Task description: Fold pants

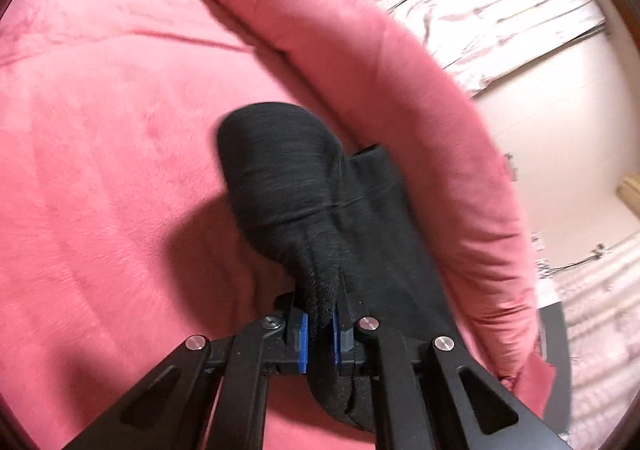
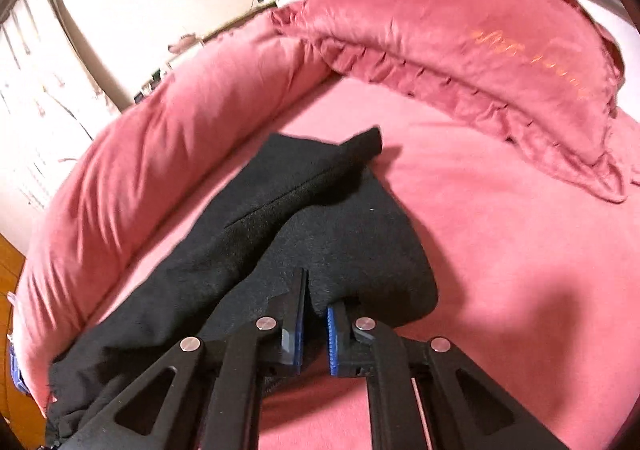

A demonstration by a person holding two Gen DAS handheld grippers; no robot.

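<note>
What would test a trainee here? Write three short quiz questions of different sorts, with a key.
1. True or false: the left gripper is shut on the pants.
2. Multiple choice: in the right wrist view, the pillow lies (A) under the pants, (B) beyond them on the bed, (C) on the floor.
3. Fill in: the right gripper pinches black ____.

Key: 1 true; 2 B; 3 cloth (the pants).
</note>
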